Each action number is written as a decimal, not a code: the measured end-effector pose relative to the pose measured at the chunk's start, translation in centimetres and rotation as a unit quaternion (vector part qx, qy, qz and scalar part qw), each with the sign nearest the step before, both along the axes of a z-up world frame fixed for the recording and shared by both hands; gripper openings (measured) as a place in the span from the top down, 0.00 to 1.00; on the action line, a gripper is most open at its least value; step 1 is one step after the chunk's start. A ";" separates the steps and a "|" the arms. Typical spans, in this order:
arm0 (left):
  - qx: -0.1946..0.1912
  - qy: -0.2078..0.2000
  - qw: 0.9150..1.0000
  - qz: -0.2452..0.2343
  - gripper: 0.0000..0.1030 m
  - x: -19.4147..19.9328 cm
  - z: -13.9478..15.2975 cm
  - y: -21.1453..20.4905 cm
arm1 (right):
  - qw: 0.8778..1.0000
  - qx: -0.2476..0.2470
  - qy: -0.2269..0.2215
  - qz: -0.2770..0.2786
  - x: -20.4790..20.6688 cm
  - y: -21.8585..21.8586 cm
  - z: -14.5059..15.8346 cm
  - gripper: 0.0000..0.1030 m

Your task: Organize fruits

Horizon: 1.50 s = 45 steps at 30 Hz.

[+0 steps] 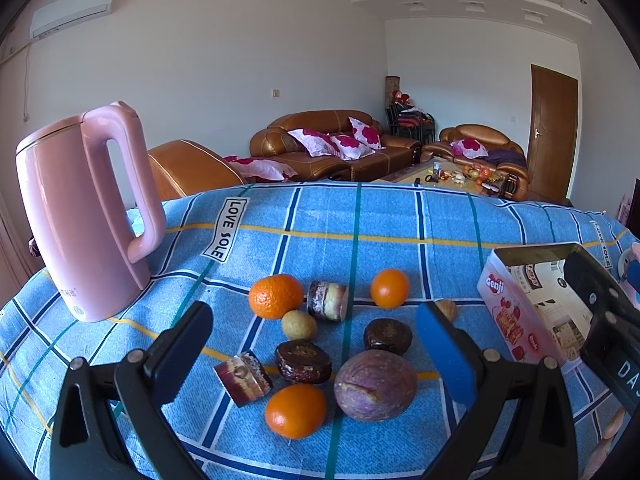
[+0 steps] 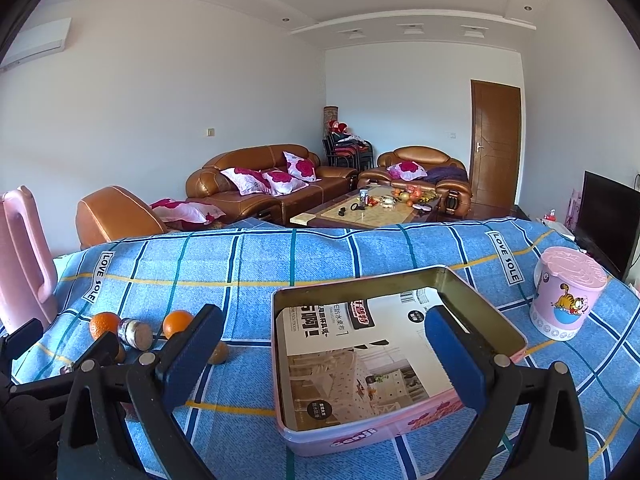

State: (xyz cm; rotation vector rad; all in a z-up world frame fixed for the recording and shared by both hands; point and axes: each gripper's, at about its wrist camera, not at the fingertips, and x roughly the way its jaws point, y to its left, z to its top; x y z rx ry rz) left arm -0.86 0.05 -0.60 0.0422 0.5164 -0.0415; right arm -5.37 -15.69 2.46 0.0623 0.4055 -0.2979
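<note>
Both jaws released: left gripper (image 1: 316,356) over fruit cluster, right gripper (image 2: 324,356) above tin (image 2: 480,292) rim.

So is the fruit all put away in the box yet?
Not yet, nothing looks done. The pink rectangular tin box holds only a printed paper sheet, no fruit. The left gripper and right gripper both have open, empty jaws. Still left on the blue checked cloth: three oranges, like this round orange one, and the wrinkled purple fruit.
</note>
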 end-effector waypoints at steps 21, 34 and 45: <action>-0.050 0.037 0.995 0.075 0.00 3.5 2.3 11.5 | 0.971 0.104 0.074 0.204 1.7 3.2 -2.1 0.22; -0.038 0.110 0.993 -0.025 0.07 4.2 0.5 11.3 | 0.940 0.113 0.202 0.251 6.0 9.6 -5.9 0.22; -0.014 0.158 0.981 -0.112 0.07 3.7 -1.5 10.7 | 0.947 0.075 0.193 0.246 4.8 9.7 -5.4 0.49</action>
